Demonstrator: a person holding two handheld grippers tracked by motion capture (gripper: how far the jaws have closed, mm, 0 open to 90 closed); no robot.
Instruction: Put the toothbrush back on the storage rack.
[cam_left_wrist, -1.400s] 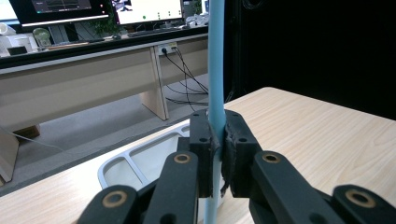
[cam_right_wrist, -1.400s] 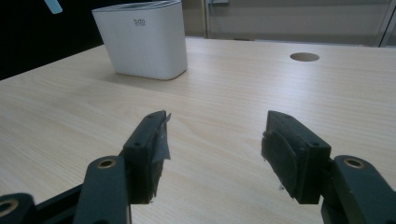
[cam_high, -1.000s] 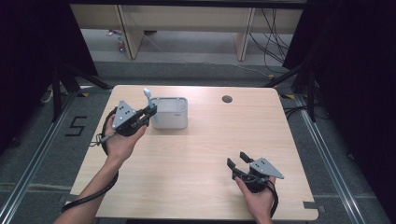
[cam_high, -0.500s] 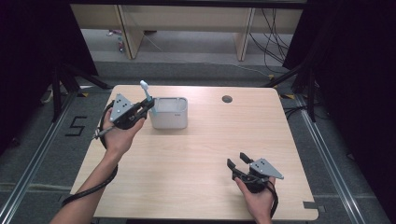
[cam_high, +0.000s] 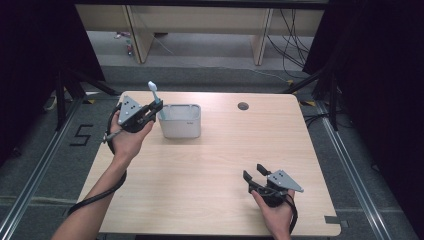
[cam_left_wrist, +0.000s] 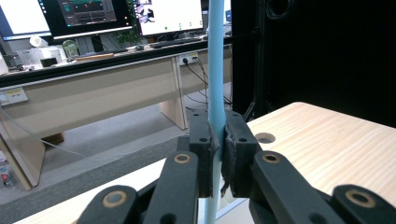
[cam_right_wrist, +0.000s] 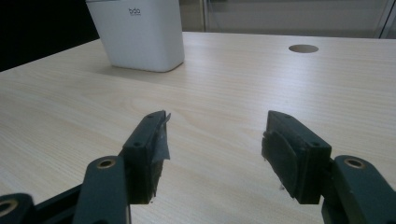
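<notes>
- Two grippers working over one wooden table (cam_high: 210, 175), well apart from each other.
- Left gripper (cam_high: 152, 108): hovering at the far left corner of the table, just beside the left wall of a white tub (cam_high: 180, 121); pinching a light blue toothbrush (cam_high: 156, 101) by its handle, jaws closed hard against it.
- Toothbrush: standing nearly upright, leaning slightly, head up above the gripper, lower end dipping toward the tub's left rim; touching the tub or not — cannot tell.
- Left gripper view: showing the blue handle (cam_left_wrist: 215, 70) running straight up between both pads, squeezed with no gap on either side; looking past it to desks and monitors (cam_left_wrist: 86, 16) beyond the table.
- Right gripper (cam_high: 257, 175): sitting low near the front right of the table, held in a hand (cam_high: 274, 212); jaws spread wide, gripping nothing, with bare tabletop between the pads (cam_right_wrist: 292, 156).
- Right gripper view: facing the tub (cam_right_wrist: 135, 32) across the table, with a round cable hole (cam_right_wrist: 303, 48) farther off to the right.
</notes>
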